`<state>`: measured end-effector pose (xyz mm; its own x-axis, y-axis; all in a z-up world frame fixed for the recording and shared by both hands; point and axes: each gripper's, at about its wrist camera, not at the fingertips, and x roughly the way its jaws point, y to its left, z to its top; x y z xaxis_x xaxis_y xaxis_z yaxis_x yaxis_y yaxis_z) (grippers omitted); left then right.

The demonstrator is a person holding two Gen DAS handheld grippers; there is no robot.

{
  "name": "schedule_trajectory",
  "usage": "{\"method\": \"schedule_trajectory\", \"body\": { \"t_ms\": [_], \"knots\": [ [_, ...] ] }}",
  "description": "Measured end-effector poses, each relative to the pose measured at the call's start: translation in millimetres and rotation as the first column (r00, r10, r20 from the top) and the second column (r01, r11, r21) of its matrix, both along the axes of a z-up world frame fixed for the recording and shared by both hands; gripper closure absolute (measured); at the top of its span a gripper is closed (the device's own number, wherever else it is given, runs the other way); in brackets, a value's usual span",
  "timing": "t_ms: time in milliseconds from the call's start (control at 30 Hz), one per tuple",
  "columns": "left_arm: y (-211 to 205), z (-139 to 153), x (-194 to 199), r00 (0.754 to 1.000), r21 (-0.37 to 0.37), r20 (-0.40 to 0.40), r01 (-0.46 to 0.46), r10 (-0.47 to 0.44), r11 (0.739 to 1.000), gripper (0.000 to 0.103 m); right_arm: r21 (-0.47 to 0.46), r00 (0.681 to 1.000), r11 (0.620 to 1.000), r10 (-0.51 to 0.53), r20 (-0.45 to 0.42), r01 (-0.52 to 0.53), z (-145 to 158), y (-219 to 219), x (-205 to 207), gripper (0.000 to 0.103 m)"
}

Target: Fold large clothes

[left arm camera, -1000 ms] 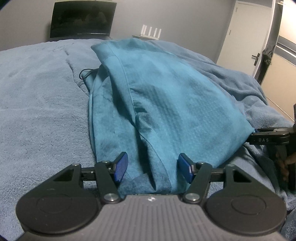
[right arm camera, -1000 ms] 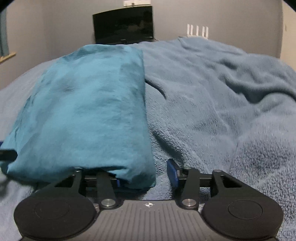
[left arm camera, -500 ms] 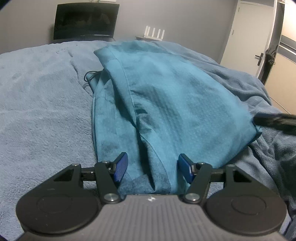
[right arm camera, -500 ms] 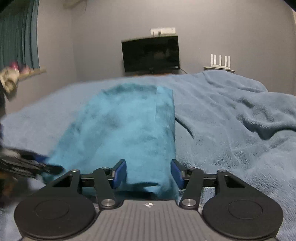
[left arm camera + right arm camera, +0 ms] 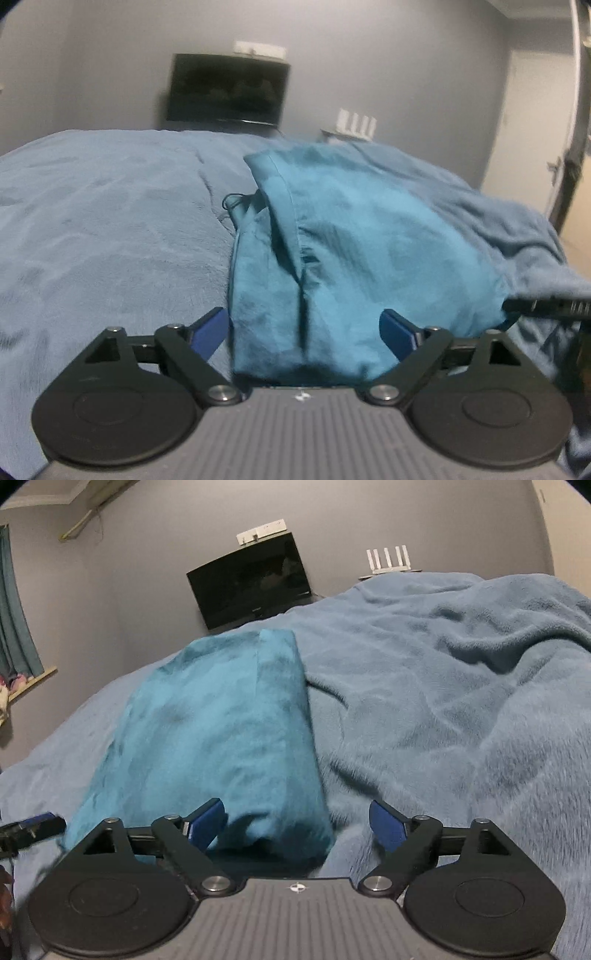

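While blur softens the left wrist view, left gripper [image 5: 306,326] jaws have just spread, released; teal garment [image 5: 369,258] lies folded between them on the bed [image 5: 103,221]. Right wrist view: right gripper [image 5: 295,821] jaws likewise just opened, garment's near corner between them. Soft, light; judge hem corners best.

Soft cloth everywhere, hard matt plastic up front.

The teal garment [image 5: 369,258] at the centre of the left wrist view is thin woven cloth, matt, creased, with a stitched seam down its fold; in the right wrist view it looks smooth and faintly mottled [image 5: 221,731]. The blue-grey blanket [image 5: 103,229] filling the left half is thick fleece, fuzzy and napped, rumpled into ridges at right in the right wrist view. Along the lower edge, the left gripper [image 5: 304,328] is matt black plastic with ribbed grey housing, shiny metal pivot screws and smooth blue pads [image 5: 397,330]. The television [image 5: 253,579], upper centre, has a glossy dark screen.
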<state>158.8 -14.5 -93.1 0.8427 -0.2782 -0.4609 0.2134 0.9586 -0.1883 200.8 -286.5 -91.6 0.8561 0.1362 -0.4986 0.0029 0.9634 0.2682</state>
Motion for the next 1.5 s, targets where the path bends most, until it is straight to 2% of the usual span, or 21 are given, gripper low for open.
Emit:
{"method": "schedule_trajectory", "body": {
  "t_ms": [100, 133, 167, 233, 300, 467, 567, 633, 700, 767, 867, 967, 1133, 1500],
  "knots": [
    [-16.7, -8.0, -18.4, 0.997, -0.014, -0.062, -0.041, 0.04, 0.999, 0.009, -0.022, 0.998, 0.999, 0.049, -0.04, -0.05, -2.5, 16.3, -12.5, 0.01],
    [-24.1, -11.1, -22.9, 0.996, 0.006, -0.081, -0.031, 0.032, 0.999, 0.009, -0.028, 0.996, 0.997, 0.071, -0.055, -0.072, -3.4, 22.0, -17.2, 0.01],
    [-33.4, -14.2, -28.1, 0.996, 0.056, -0.092, -0.012, 0.017, 0.998, 0.009, -0.038, 0.995, 0.996, 0.079, -0.064, -0.081, -2.4, 26.4, -21.5, 0.01],
    [-55.3, -15.1, -40.4, 0.997, 0.2, -0.07, 0.022, -0.008, 0.98, 0.009, -0.076, 0.995, 0.994, 0.079, -0.064, -0.084, -0.3, 33.4, -32.2, 0.008],
    [-66.6, -12.1, -54.5, 0.999, 0.269, -0.031, 0.026, -0.018, 0.963, 0.009, -0.095, 0.996, 0.993, 0.068, -0.05, -0.073, 4.4, 35.1, -44.5, 0.006],
    [-75.7, 0.8, -87.8, 0.999, 0.294, -0.005, 0.042, -0.043, 0.955, 0.009, -0.091, 0.991, 0.995, 0.028, -0.132, -0.04, 14.1, 32.1, -71.6, 0.005],
    [-81.9, 5.3, -96.5, 0.999, 0.325, 0.029, 0.018, -0.029, 0.945, 0.008, -0.094, 0.991, 0.994, 0.049, -0.127, -0.061, 17.1, 33.7, -79.0, 0.002],
    [-83.6, -0.5, -92.2, 1.0, 0.334, -0.005, 0.025, -0.025, 0.942, 0.006, -0.113, 0.989, 0.991, 0.053, -0.138, -0.068, 13.9, 38.4, -77.0, 0.001],
    [-81.4, -12.4, -79.1, 0.997, 0.351, -0.078, 0.013, 0.015, 0.936, 0.006, -0.123, 0.988, 0.99, 0.053, -0.143, -0.071, 7.7, 43.2, -70.8, 0.001],
    [-75.4, -22.8, -66.1, 0.988, 0.344, -0.146, 0.003, 0.05, 0.939, 0.006, -0.141, 0.991, 0.987, 0.055, -0.121, -0.072, 2.8, 49.4, -64.4, 0.003],
    [-65.6, -29.8, -57.3, 0.98, 0.301, -0.184, -0.018, 0.077, 0.953, 0.006, -0.203, 0.994, 0.976, 0.064, -0.093, -0.082, -4.6, 62.2, -60.7, 0.003],
    [-59.7, -28.8, -57.5, 0.979, 0.268, -0.184, -0.03, 0.082, 0.963, 0.006, -0.238, 0.992, 0.966, 0.079, -0.099, -0.101, -6.9, 68.9, -59.9, 0.003],
    [-51.4, -28.4, -57.2, 0.979, 0.232, -0.179, -0.058, 0.101, 0.971, 0.006, -0.238, 0.992, 0.966, 0.077, -0.097, -0.098, -6.4, 68.6, -59.5, 0.003],
    [-50.4, -27.5, -51.6, 0.98, 0.221, -0.168, -0.071, 0.11, 0.973, 0.006, -0.236, 0.993, 0.967, 0.071, -0.095, -0.091, -4.3, 66.0, -59.4, 0.003]
  ]
}}
